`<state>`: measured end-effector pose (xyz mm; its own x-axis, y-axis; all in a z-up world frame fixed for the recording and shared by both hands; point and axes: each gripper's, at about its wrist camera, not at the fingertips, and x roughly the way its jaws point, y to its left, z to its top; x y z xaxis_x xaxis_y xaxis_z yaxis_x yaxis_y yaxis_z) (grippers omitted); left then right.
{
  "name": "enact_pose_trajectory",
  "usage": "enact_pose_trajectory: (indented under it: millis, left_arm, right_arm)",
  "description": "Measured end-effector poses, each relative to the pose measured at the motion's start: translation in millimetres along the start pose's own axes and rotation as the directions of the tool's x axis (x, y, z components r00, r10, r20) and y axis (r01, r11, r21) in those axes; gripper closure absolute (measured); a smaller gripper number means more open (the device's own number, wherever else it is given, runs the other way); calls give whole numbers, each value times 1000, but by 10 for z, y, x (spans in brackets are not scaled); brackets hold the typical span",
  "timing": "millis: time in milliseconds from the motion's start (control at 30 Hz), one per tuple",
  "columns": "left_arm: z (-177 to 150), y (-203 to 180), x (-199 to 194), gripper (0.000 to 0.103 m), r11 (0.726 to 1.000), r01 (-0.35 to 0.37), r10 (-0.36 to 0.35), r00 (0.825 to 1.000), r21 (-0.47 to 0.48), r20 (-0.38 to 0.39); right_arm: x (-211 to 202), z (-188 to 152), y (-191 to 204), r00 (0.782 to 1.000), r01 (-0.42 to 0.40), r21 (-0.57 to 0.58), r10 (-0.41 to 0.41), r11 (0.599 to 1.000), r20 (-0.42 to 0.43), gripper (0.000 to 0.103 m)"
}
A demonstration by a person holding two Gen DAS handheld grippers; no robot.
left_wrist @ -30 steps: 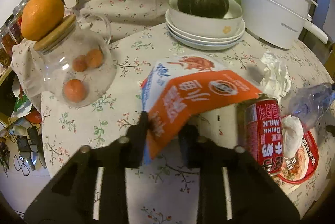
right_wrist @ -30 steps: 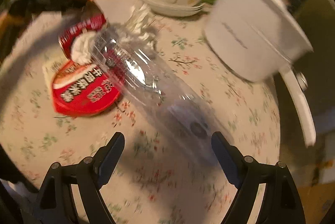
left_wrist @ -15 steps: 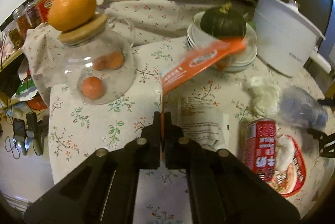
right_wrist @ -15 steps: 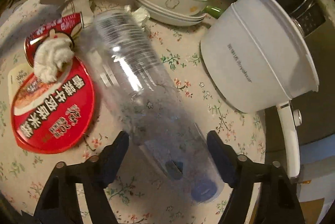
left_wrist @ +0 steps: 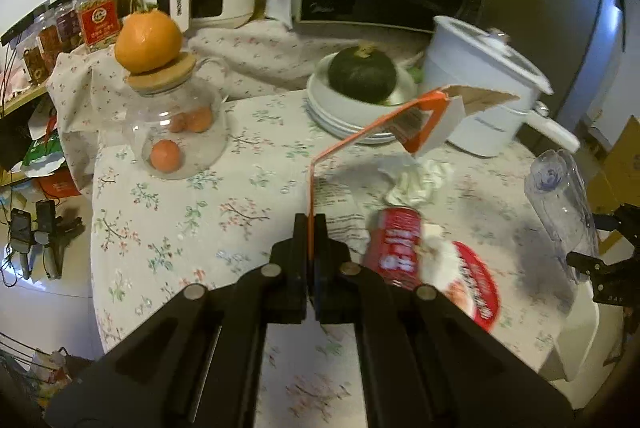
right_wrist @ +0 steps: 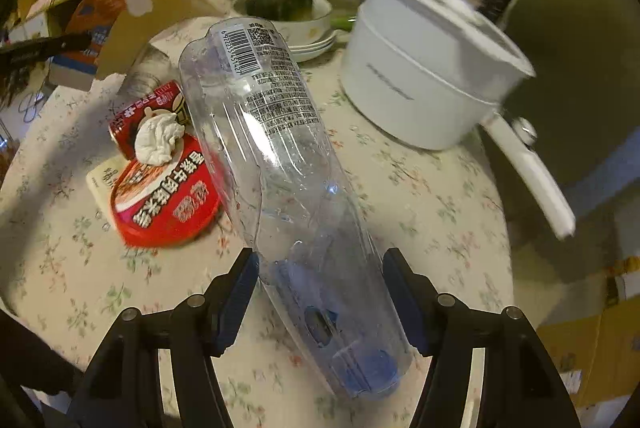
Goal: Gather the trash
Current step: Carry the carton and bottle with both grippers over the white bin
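While the left gripper (left_wrist: 310,224) stays clenched on the thin edge of a flattened orange-and-white carton (left_wrist: 420,120), that carton hangs clear of the floral tablecloth (left_wrist: 168,228) and folds up toward one o'clock in the left wrist view. The right gripper (right_wrist: 320,268) has just been narrowing its jaws, and its blue pads now press both sides of a clear plastic bottle (right_wrist: 276,148) near the capped end, the barcoded base pointing toward eleven o'clock. On the cloth, at nine o'clock from the bottle, lie a red milk can (right_wrist: 140,112) on its side, a wad of white tissue (right_wrist: 158,140) at its mouth, and a red round lid (right_wrist: 168,204) touching both. A second crumpled tissue (left_wrist: 416,180) sits just beyond the can in the left view. At one o'clock stands a white electric pot (right_wrist: 420,76); at twelve, a dark green squash (right_wrist: 280,2) in stacked white bowls (right_wrist: 312,36).
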<state>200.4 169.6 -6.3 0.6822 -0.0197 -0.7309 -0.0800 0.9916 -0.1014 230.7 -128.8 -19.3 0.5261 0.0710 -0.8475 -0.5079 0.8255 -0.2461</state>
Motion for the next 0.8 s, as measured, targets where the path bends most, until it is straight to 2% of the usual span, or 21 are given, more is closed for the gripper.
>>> enact_pose_trajectory:
  millis: [133, 267, 367, 600, 800]
  left_arm:
    - [-40, -83, -213, 101, 1000, 7, -7, 999, -1, 34]
    - [-68, -112, -391, 101, 999, -35, 35, 996, 0, 86]
    - [-85, -87, -481, 101, 999, -37, 40, 993, -23, 111]
    - [-234, -285, -642, 101, 997, 67, -64, 992, -27, 105]
    - [-432, -777, -678, 101, 979, 202, -203, 977, 25, 60]
  right_arm:
    - [-181, -189, -165, 999, 13, 49, -14, 999, 28, 37]
    - [-419, -373, -228, 998, 11, 106, -17, 994, 58, 37]
    - [-553, -526, -287, 997, 9, 144, -20, 989, 73, 37]
    - [-725, -887, -404, 994, -3, 229, -21, 973, 105, 37]
    - [-781, -1283, -600, 993, -38, 337, -1, 941, 115, 37]
